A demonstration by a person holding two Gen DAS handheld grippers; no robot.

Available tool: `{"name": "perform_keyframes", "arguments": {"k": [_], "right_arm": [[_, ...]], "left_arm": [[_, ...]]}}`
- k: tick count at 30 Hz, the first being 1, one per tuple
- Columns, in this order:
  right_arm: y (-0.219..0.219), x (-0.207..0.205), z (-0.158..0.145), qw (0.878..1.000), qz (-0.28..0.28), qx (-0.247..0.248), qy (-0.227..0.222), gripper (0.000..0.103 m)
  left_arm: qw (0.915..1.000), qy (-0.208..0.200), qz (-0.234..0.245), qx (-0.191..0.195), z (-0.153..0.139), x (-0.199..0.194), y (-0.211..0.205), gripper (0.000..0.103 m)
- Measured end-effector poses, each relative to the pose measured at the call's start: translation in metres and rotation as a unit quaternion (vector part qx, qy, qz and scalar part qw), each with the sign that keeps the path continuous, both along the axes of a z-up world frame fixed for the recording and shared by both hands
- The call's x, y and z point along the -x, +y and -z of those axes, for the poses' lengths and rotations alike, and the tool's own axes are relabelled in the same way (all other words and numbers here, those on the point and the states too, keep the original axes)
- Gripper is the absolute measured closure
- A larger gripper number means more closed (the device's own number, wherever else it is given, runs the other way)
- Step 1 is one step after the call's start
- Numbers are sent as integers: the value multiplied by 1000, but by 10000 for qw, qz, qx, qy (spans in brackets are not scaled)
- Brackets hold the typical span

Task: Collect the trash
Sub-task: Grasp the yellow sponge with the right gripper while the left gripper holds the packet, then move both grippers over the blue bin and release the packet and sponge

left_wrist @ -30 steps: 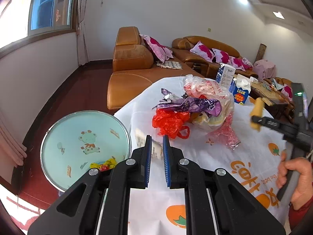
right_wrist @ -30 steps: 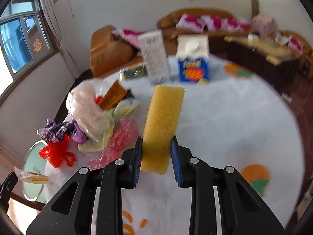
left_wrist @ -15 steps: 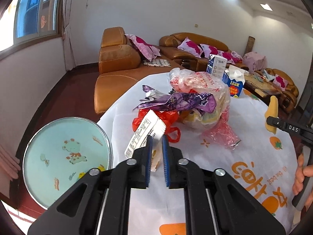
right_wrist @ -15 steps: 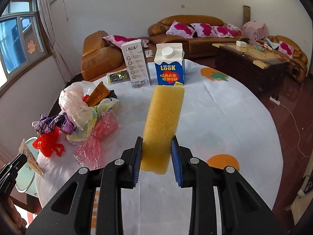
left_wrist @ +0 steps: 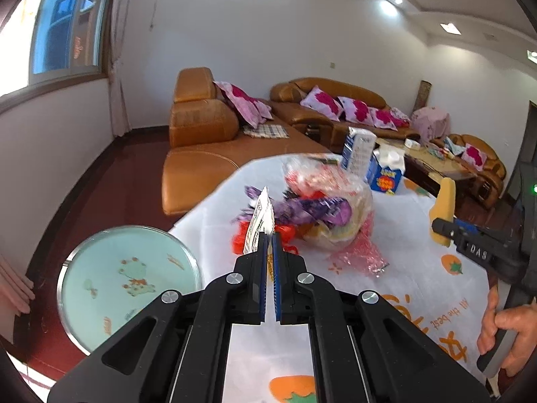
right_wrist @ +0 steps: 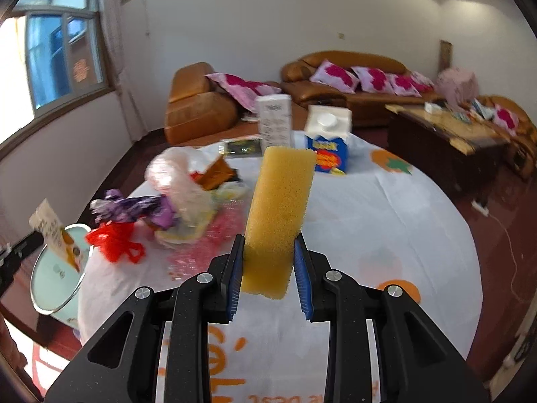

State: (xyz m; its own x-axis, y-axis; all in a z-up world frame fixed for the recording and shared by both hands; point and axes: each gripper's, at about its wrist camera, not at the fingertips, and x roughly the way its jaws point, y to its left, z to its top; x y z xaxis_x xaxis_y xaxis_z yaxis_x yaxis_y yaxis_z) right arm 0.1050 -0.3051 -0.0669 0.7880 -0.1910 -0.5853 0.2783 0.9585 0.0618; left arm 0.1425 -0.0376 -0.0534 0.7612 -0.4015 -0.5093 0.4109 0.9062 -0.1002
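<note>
The left gripper (left_wrist: 267,241) was clamped on a flat white printed wrapper (left_wrist: 260,225), which stood up on edge between its blue pads; the jaws had just been closing on it. In the right wrist view the same wrapper (right_wrist: 50,226) was seen lifted clear of the table, above the near rim of a pale-green bin (right_wrist: 55,278) with cartoon figures that stood on the floor just beside the table's edge.

The right gripper (right_wrist: 268,258) was clamped on an upright yellow sponge (right_wrist: 278,215), its pads pressing the sponge's lower sides. A person's hand (left_wrist: 503,329) gripped that tool's handle at the right edge of the left wrist view.

The remaining trash lay heaped on the round table's white cloth (right_wrist: 369,221) printed with orange fruit: a purple foil wrapper (left_wrist: 312,208), a red plastic bag (right_wrist: 114,241), a clear bag stuffed with packets (left_wrist: 332,184) and a crumpled pink film (left_wrist: 359,252). Behind the heap stood a tall white carton (right_wrist: 274,122) and, near it, a blue milk carton (right_wrist: 327,144). Tan leather sofas (left_wrist: 201,124) with pink cushions lined the far wall.
</note>
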Motion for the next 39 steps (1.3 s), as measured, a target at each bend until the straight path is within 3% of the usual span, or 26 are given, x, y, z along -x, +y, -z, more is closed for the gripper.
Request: {"name": "perform_keyframes", "arguments": {"k": [6,16,25,39], "right_arm": [[41,-8,-5,9984,-542,137,-44,74],[123,-31,-9,9866,-1596,329,-78,74],[192,-57,0,9697,-2370,591,1,74],[246,-103,35,9475,-3000,924,602,74]], "left_arm": [[9981,-159,-582,-109,-13,3,42,100],[9901,-113,-1396,-138,-7,-1,106,100],[9871,46,-1598,-108,11,-13,124,100],[9848,399,-1689,-20,35,-32,143,100]]}}
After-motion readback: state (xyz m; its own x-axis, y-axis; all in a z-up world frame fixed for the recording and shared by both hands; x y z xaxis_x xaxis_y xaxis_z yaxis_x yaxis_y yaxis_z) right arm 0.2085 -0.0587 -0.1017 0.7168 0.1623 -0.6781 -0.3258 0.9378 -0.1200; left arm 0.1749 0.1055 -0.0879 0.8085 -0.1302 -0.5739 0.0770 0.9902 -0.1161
